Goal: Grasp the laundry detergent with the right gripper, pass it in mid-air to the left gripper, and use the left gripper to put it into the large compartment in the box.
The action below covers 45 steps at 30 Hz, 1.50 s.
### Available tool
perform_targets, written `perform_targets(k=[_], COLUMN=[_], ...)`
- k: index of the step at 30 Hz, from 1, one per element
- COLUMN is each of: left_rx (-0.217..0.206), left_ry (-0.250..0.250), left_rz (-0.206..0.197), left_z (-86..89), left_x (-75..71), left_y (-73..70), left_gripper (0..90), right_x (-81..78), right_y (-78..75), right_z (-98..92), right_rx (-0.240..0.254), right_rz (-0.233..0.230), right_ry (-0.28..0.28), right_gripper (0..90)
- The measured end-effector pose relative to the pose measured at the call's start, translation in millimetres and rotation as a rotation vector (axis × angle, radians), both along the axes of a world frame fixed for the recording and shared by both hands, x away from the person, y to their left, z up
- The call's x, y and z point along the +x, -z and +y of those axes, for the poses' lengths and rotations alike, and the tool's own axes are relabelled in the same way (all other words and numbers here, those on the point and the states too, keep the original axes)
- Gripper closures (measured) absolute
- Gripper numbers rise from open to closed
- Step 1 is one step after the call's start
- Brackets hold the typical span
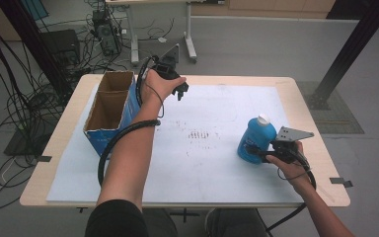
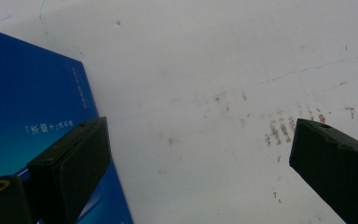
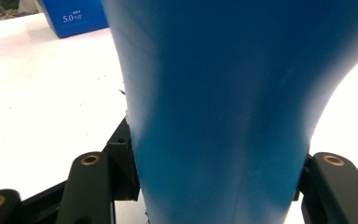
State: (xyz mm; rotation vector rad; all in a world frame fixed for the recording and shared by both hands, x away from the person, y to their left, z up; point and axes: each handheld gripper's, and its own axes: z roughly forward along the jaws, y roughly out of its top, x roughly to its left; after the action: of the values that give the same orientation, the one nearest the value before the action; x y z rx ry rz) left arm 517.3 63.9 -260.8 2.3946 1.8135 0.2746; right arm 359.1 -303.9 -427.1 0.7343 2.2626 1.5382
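The right gripper (image 1: 262, 152) is clamped on the blue bottle (image 1: 256, 138) — in the right gripper view the bottle's body (image 3: 223, 116) fills the gap between the two black jaws, pressed on both sides. The bottle stands upright on the white mat (image 1: 217, 148), white cap on top. The left gripper (image 1: 181, 91) hangs with jaws spread wide over bare mat (image 2: 205, 116) — nothing between them, the blue cardboard box (image 1: 109, 111) just beside its left jaw.
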Motion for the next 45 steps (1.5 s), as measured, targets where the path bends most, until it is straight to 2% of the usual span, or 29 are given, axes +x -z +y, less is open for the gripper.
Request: perform_targets(k=[45], left_rx=[0.006], left_ry=[0.007], left_rz=[-0.001], left_z=[0.0], left_x=[2.5], left_y=[-4.3], left_gripper=[6.0], right_x=[-1.4], right_y=[-2.2], right_z=[2.8], right_rx=[-0.004], right_rz=[0.015], right_ry=[0.035], right_gripper=[44.7])
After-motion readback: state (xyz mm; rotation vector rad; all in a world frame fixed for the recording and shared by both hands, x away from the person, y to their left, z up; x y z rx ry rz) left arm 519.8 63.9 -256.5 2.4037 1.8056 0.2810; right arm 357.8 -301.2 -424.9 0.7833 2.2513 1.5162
